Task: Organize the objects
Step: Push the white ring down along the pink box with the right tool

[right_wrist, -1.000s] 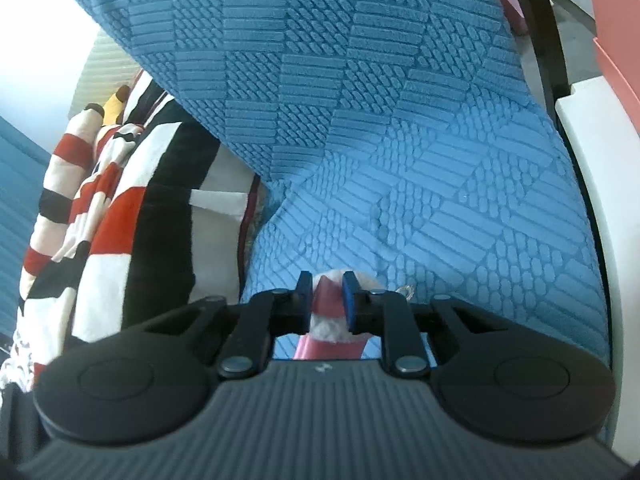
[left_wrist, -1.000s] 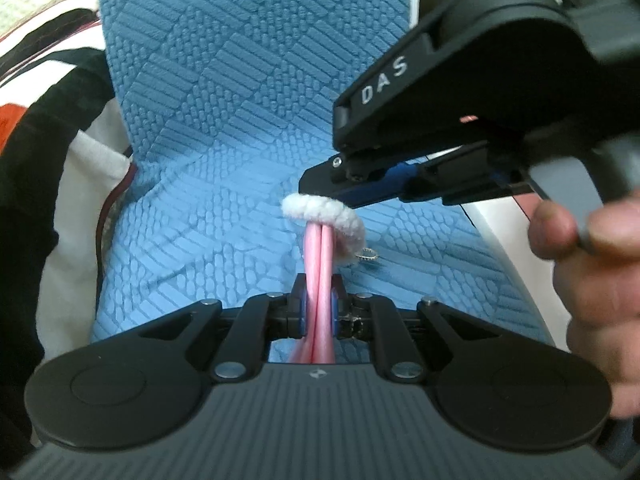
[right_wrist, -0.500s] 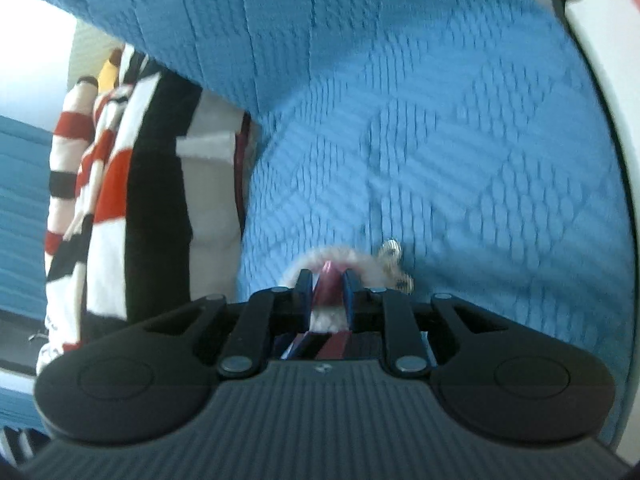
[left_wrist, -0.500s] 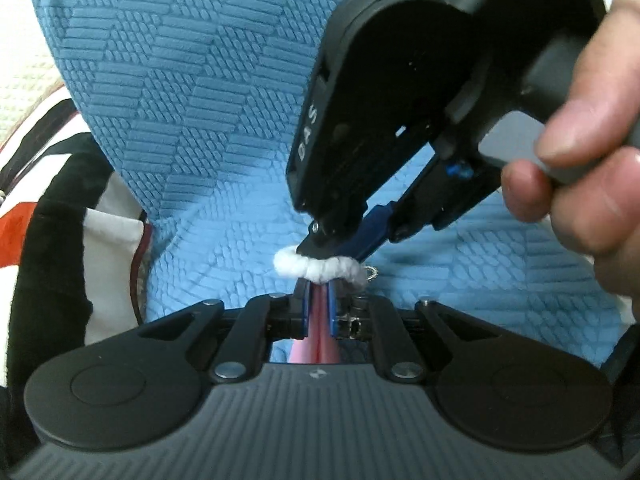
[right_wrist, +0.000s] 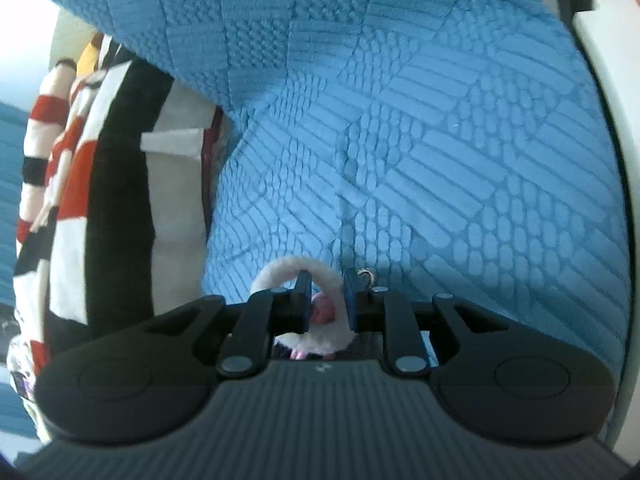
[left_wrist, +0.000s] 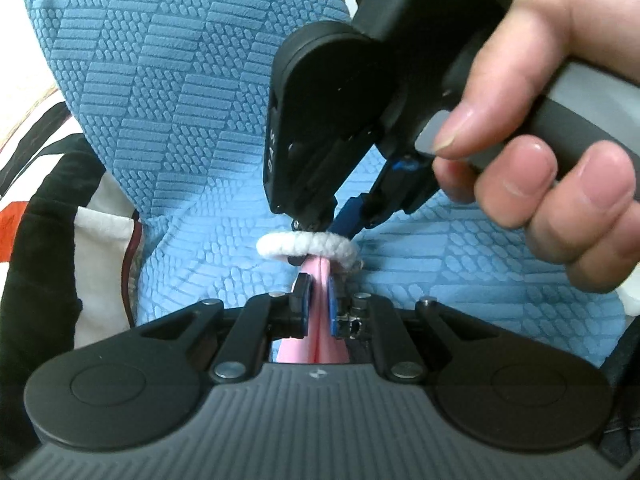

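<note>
- Your left wrist camera looks forward and down along the left gripper [left_wrist: 318, 298], very close to the blue textured cushion [left_wrist: 192, 120]; the right gripper [left_wrist: 340, 226] comes in from upper right.
- Your right wrist camera looks down along the right gripper [right_wrist: 327, 300], equally close.
- Both views share the cushion, the white fluffy ring [left_wrist: 306, 246] [right_wrist: 280, 272] and the striped fabric [left_wrist: 36, 184] [right_wrist: 80, 160] at left.

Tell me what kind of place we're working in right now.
Probably a living room or bedroom at home, over a seat. A blue textured cushion cover fills both wrist views, a red, black and white striped blanket is bunched beside it, and a white furniture edge borders the far side.
</note>
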Available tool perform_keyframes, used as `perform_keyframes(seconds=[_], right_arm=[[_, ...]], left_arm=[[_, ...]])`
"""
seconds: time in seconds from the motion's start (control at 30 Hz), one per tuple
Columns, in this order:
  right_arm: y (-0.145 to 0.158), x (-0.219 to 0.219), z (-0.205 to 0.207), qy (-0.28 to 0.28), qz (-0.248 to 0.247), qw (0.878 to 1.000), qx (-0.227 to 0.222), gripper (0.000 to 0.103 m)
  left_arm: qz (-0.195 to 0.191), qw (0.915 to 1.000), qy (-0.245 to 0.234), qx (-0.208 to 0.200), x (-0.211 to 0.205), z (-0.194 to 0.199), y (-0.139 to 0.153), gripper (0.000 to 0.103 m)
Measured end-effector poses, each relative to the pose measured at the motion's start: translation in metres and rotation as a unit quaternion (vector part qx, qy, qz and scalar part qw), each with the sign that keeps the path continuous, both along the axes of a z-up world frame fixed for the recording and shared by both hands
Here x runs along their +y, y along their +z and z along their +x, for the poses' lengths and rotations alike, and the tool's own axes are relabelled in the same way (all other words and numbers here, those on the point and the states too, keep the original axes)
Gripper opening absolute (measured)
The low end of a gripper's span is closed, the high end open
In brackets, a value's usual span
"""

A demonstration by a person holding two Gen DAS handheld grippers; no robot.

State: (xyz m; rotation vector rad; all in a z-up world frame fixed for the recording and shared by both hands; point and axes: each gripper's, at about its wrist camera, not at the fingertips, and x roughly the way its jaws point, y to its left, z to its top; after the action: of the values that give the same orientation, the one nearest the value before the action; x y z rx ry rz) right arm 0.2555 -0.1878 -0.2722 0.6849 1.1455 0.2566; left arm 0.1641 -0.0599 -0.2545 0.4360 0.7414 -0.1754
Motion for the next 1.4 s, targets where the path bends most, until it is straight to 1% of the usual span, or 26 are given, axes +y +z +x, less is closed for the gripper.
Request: perform_keyframes(seconds=[0.03, 0.07, 0.1, 0.13, 0.17, 0.27, 0.33, 0.37, 0.5, 0.6, 0.67, 0.73, 0.77, 0.83, 0.97, 1.0, 1.07, 1.1, 1.2, 1.3, 1.4], right_arm=[[0.0, 0.001, 0.0, 0.001, -0.002, 1.0, 0.0, 0.019], [0.001, 0.0, -0.001, 0.0, -0.003, 1.0, 0.0, 0.017], [0.001, 0.0, -0.002, -0.002, -0.003, 1.0, 0.0, 0.015], [0.001, 0.0, -0.003, -0.004, -0.009, 1.0, 0.0, 0.008], [0.0, 0.0, -0.002, -0.006, -0.017, 1.0, 0.002, 0.006], [-0.002, -0.001, -0.003, -0.012, -0.008, 1.0, 0.001, 0.006], [-0.001, 0.0, -0.004, -0.005, 0.003, 1.0, -0.003, 0.006], [0.0, 0.001, -0.005, -0.004, 0.01, 1.0, -0.006, 0.006], [0.004, 0.005, -0.008, -0.001, 0.022, 1.0, -0.015, 0.009], [0.008, 0.006, -0.01, -0.002, 0.037, 0.999, -0.024, 0.009], [0.007, 0.006, -0.009, -0.002, 0.052, 0.998, -0.022, 0.009], [0.005, 0.007, -0.008, -0.005, 0.058, 0.998, -0.017, 0.01], [0.005, 0.008, -0.007, -0.004, 0.056, 0.998, -0.014, 0.01], [0.002, 0.01, -0.006, -0.003, 0.052, 0.999, -0.006, 0.01], [-0.003, 0.0, -0.006, -0.032, 0.086, 0.996, 0.011, 0.011], [-0.003, -0.003, -0.007, -0.038, 0.093, 0.995, 0.011, 0.013], [-0.002, -0.008, -0.008, -0.051, 0.103, 0.993, 0.007, 0.029], [-0.001, -0.009, -0.009, -0.055, 0.107, 0.993, 0.004, 0.031], [0.0, -0.01, -0.008, -0.051, 0.11, 0.993, 0.002, 0.031], [0.0, -0.007, -0.008, -0.041, 0.109, 0.993, 0.001, 0.03], [0.0, -0.003, -0.008, -0.033, 0.095, 0.995, 0.007, 0.023]], left_arm=[[-0.001, 1.0, 0.0, 0.0, 0.0, 0.0, 0.0, 0.013], [0.0, 1.0, 0.003, -0.001, 0.0, -0.001, 0.0, 0.019], [0.002, 1.0, 0.008, 0.0, 0.001, -0.001, -0.001, 0.021], [0.003, 0.9999, 0.014, 0.004, 0.001, -0.002, -0.002, 0.025], [0.008, 0.9997, 0.022, 0.007, 0.002, -0.003, -0.004, 0.026], [0.029, 0.9984, 0.048, 0.009, 0.004, -0.006, -0.007, 0.029], [0.042, 0.9971, 0.061, 0.018, 0.006, -0.008, -0.01, 0.032], [0.048, 0.9966, 0.063, 0.021, 0.007, -0.01, -0.011, 0.034], [0.075, 0.9943, 0.069, 0.031, 0.005, -0.017, -0.016, 0.034], [0.074, 0.9935, 0.076, 0.042, 0.009, -0.015, -0.02, 0.035], [0.068, 0.9928, 0.086, 0.049, 0.012, -0.015, -0.02, 0.035], [0.064, 0.9926, 0.089, 0.052, 0.014, -0.014, -0.02, 0.033], [0.063, 0.9928, 0.087, 0.052, 0.014, -0.014, -0.02, 0.027], [0.068, 0.9927, 0.086, 0.049, 0.013, -0.015, -0.02, 0.021], [0.072, 0.9928, 0.085, 0.044, 0.012, -0.015, -0.019, 0.012], [0.073, 0.9929, 0.084, 0.042, 0.012, -0.015, -0.019, 0.012], [0.076, 0.993, 0.081, 0.039, 0.01, -0.015, -0.019, 0.012], [0.077, 0.9931, 0.08, 0.037, 0.01, -0.015, -0.019, 0.012], [0.085, 0.9932, 0.074, 0.032, 0.007, -0.016, -0.019, 0.012], [0.106, 0.9923, 0.061, 0.018, 0.001, -0.018, -0.021, 0.012], [0.13, 0.9903, 0.049, 0.003, -0.005, -0.02, -0.023, 0.011]])
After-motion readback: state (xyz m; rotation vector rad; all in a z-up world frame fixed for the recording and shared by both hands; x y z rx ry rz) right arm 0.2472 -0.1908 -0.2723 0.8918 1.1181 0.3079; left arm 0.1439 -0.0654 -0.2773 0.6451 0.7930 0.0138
